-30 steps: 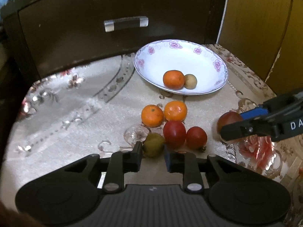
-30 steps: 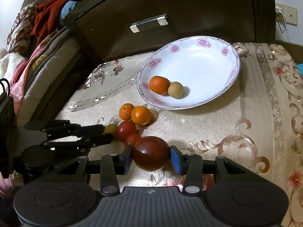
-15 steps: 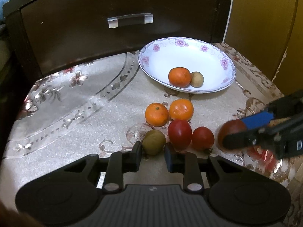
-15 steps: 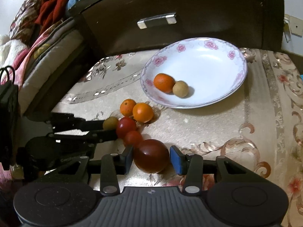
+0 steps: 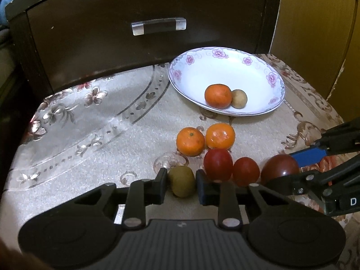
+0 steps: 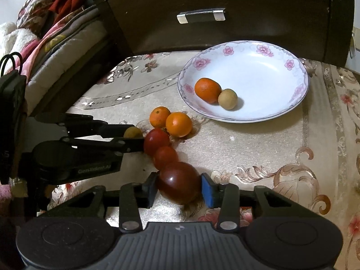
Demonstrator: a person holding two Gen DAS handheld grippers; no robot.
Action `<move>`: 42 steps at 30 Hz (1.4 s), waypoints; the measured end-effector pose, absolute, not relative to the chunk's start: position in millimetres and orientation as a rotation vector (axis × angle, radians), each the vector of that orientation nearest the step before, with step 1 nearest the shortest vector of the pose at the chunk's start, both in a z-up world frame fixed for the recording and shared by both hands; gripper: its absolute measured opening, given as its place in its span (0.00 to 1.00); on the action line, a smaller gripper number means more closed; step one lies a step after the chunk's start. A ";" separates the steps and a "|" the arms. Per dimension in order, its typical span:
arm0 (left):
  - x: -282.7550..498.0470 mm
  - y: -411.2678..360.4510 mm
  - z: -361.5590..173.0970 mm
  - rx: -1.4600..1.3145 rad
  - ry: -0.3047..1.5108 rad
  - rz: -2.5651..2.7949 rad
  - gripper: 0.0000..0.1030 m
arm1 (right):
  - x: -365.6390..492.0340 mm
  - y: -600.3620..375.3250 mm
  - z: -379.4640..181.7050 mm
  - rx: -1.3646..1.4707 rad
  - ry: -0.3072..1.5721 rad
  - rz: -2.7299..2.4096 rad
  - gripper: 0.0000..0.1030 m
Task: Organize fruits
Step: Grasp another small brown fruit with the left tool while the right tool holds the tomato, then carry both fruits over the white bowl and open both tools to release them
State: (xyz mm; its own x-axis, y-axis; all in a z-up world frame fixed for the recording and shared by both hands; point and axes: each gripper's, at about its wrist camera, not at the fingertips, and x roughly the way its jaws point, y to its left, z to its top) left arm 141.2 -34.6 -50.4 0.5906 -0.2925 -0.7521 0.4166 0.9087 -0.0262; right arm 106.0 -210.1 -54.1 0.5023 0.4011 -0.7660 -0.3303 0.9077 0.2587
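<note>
My left gripper point(image 5: 181, 184) stands around a green-brown kiwi point(image 5: 181, 181) on the table, fingers close on both sides. My right gripper point(image 6: 178, 189) is shut on a dark red tomato point(image 6: 178, 185), low over the cloth; it also shows in the left wrist view point(image 5: 280, 168). Two red tomatoes point(image 5: 217, 164) point(image 5: 245, 171) and two oranges point(image 5: 190, 141) point(image 5: 220, 135) lie in a cluster between the grippers and the plate. The white flowered plate point(image 5: 265, 76) holds an orange point(image 5: 217, 96) and a small tan fruit point(image 5: 239, 98).
A dark wooden drawer front with a clear handle point(image 5: 158, 25) stands right behind the table. A yellow-brown wall panel point(image 5: 315, 22) is at the right. Bedding and clothes point(image 6: 45, 29) lie to the left of the table in the right wrist view.
My left gripper has moved forward so the kiwi now sits between its fingers. My right gripper has carried the dark tomato left, against the small red tomato.
</note>
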 end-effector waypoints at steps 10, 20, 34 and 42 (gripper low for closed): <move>134.6 -35.8 -40.4 0.147 0.827 -0.433 0.34 | 104.8 -214.9 -47.5 0.099 0.929 0.437 0.33; 128.4 -40.8 -28.7 0.134 0.794 -0.457 0.34 | 108.3 -223.3 -38.7 0.148 0.898 0.418 0.33; 129.1 -38.0 -26.8 0.099 0.802 -0.462 0.34 | 108.0 -228.3 -39.6 0.174 0.895 0.405 0.33; 145.0 -55.6 -8.6 0.055 0.765 -0.495 0.34 | 117.6 -237.8 -26.8 0.198 0.848 0.385 0.33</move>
State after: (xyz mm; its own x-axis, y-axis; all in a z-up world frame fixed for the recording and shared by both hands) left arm 145.0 -55.6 -8.6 0.6126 -0.4097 -0.6759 0.4486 0.8843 -0.1294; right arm 117.6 -237.8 -26.8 0.5982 0.4069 -0.6904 -0.2512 0.9133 0.3205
